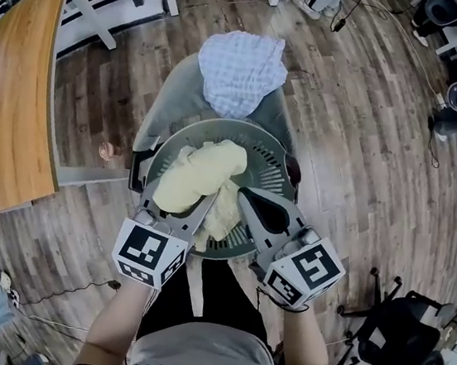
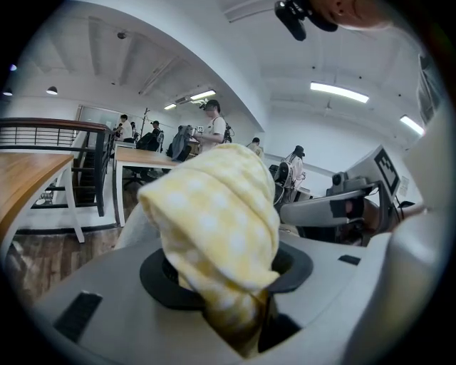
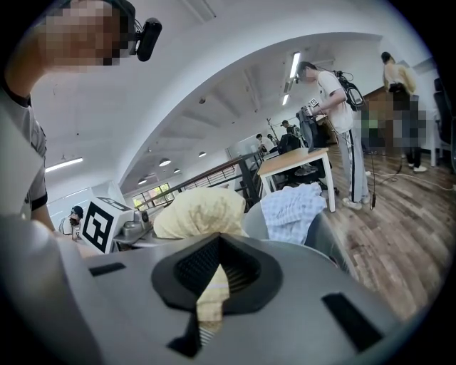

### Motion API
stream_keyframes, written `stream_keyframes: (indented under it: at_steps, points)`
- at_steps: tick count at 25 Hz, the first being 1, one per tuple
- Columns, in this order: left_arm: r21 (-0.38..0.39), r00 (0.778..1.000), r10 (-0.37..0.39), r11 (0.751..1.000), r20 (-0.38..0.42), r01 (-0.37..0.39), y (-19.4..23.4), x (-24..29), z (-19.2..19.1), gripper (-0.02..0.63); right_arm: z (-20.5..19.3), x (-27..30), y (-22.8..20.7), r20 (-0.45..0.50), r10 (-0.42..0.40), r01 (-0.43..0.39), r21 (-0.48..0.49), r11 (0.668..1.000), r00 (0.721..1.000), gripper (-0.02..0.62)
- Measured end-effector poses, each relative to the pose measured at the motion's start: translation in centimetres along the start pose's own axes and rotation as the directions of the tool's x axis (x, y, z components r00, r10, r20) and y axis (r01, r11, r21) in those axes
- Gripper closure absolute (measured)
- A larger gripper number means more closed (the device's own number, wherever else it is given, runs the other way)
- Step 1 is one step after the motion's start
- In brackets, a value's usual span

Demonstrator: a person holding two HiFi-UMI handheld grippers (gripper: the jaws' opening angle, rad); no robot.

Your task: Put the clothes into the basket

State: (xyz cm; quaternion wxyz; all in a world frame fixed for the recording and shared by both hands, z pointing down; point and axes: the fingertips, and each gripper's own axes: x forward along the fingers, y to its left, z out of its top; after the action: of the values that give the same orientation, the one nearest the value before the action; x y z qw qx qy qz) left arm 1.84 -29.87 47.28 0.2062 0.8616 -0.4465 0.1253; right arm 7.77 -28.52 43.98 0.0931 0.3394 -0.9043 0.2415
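A pale yellow checked cloth (image 1: 200, 178) hangs bunched over the round grey slatted basket (image 1: 276, 171), which stands in front of my knees. My left gripper (image 1: 206, 210) is shut on the cloth's near left part. Seen from the left gripper view, the fabric (image 2: 217, 228) bulges up out of the pinch of the left gripper (image 2: 246, 314). My right gripper (image 1: 243, 198) is shut on a narrow fold of the same cloth (image 3: 212, 289), which runs between its jaws. A blue-and-white checked cloth (image 1: 241, 71) lies on a grey chair behind the basket.
The grey chair (image 1: 178, 87) stands directly behind the basket. A long wooden table (image 1: 13, 107) runs along the left. A black office chair (image 1: 401, 334) stands at the lower right. White desk legs (image 1: 92, 13) are at the back. A person (image 3: 335, 107) stands in the distance by a table.
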Motion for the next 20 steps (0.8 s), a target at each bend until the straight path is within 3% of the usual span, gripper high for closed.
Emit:
stream_keyframes:
  at_steps: [20]
  points:
    - [-0.028,0.991,0.058,0.998,-0.12,-0.061,1.3,2.1,-6.9,0.376,-4.5,0.6,-1.2,-0.067,0.015,-0.011,0.053,0.999,0.998,0.586]
